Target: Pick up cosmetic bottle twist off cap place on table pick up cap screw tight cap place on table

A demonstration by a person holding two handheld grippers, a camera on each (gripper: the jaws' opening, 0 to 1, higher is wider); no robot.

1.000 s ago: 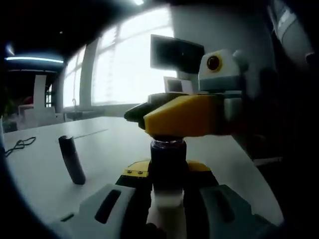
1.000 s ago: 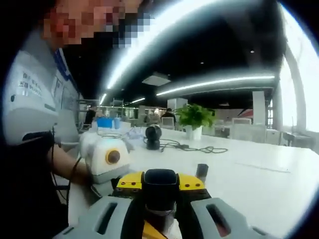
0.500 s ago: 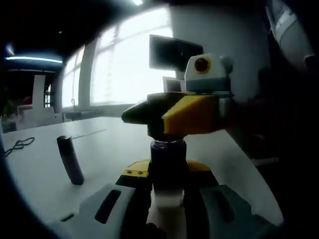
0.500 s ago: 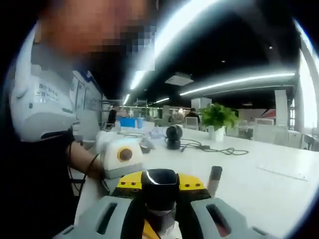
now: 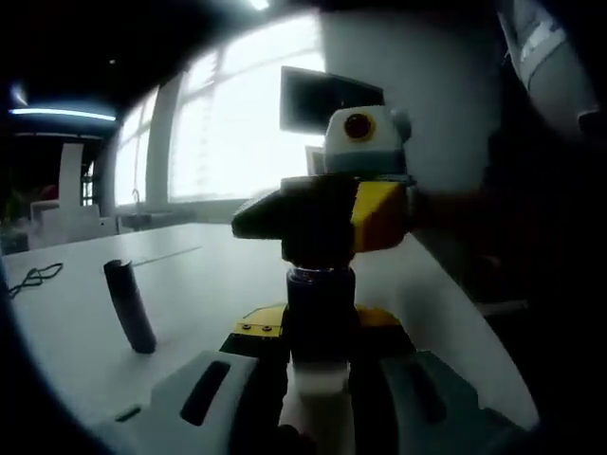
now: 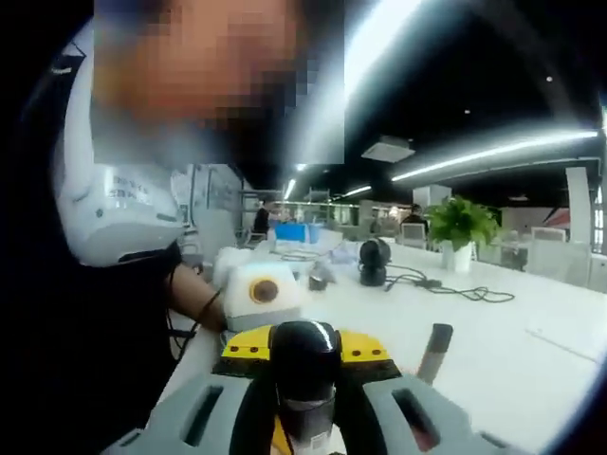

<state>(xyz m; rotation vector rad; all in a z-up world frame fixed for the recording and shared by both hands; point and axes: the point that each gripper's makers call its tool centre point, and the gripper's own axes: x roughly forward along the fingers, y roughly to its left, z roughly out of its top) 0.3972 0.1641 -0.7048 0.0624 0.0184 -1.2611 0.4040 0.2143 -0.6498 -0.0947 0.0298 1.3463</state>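
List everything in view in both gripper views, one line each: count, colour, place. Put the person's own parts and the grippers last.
cosmetic bottle: one, dark body with pale base, upright in the left gripper.
cap: one, black, on the bottle's top, clamped by the right gripper.
dark tube: one, black, standing tilted on the table.
table: one, white.
cable: one, black, far left on the table.
potted plant: one, green, far end.
round black device: one, mid-table.
person's sleeve: one, white.
left gripper: grey and yellow.
right gripper: grey and yellow.
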